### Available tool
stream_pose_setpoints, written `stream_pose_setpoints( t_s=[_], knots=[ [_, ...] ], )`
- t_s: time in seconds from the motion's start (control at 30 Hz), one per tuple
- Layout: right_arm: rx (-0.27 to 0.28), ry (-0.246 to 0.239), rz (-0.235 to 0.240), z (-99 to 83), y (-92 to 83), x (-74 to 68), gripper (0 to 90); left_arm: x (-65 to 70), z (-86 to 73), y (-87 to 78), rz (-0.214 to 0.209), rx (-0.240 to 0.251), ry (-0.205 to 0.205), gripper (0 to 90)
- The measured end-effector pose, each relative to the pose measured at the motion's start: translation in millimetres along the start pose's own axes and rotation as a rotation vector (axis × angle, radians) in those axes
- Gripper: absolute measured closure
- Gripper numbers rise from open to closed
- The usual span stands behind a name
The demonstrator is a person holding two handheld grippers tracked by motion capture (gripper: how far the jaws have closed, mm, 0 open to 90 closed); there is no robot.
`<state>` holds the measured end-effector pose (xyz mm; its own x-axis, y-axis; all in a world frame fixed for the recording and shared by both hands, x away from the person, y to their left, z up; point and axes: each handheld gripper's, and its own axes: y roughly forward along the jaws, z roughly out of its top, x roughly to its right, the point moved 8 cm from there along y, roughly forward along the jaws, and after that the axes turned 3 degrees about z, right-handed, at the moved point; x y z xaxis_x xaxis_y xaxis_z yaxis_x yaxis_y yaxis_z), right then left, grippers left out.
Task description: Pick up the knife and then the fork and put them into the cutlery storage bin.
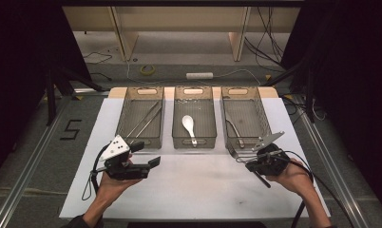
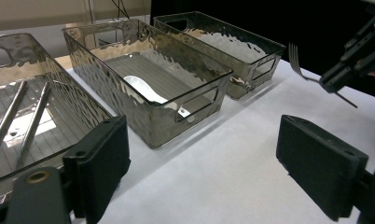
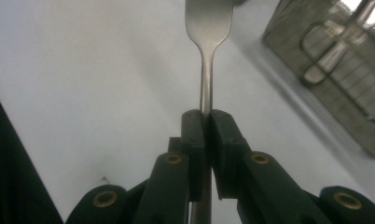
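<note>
The job in hand appears to be sorting cutlery into three bins on the worktop (image 1: 189,185). A fork (image 3: 206,56) is clamped by its handle in the right gripper (image 1: 250,162), jaws pinched almost fully together on the thin stem; in the right gripper view the tines run out of frame at top centre. In the high view the fork is seen lower right of centre, tines pointing up-left, just in front of the right bin (image 1: 242,116) and not yet over it. In the left gripper view the fork is at upper right, off the worktop, apart from the bin rim.

The left gripper (image 1: 148,164) is held lower left in the high view, jaws wide, nothing between them; in its own view the worktop is seen in the gap.

Done so far, judging by layout: chopsticks (image 1: 144,118) lie in the left bin (image 1: 140,116), a white spoon (image 1: 189,127) in the middle bin (image 1: 195,116), and one piece of metal cutlery (image 1: 234,130), prob. another fork, in the right bin.

Left to do, prob.: fork to be carried over the right bin, lowered and released. No other loose cutlery is seen on the worktop, so this looks like the last item; approx. near the end.
</note>
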<state>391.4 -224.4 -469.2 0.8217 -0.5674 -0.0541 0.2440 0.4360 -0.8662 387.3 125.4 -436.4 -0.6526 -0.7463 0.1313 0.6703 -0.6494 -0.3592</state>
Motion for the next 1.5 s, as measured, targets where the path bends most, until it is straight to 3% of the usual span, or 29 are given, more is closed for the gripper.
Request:
stream_pose_setpoints(
  t_s=[0.3,0.63,1.03,1.5],
  knots=[
    [0.128,0.050,-0.016,29.3,-23.3,22.1,85.0,-1.2,-0.2,-0.2,0.001,0.002,-0.004,16.8],
    [0.218,0.102,-0.010,51.5,-37.4,40.6,85.0,-1.0,-0.2,0.1,0.000,0.001,-0.004,16.8],
    [0.258,0.144,-0.039,78.4,-44.0,65.1,85.0,-0.9,0.0,-0.1,0.001,0.003,-0.002,16.8],
    [0.305,0.160,-0.052,113.4,-55.4,80.3,85.0,-0.9,0.3,-0.6,-0.001,0.005,0.002,16.8]
  ],
)
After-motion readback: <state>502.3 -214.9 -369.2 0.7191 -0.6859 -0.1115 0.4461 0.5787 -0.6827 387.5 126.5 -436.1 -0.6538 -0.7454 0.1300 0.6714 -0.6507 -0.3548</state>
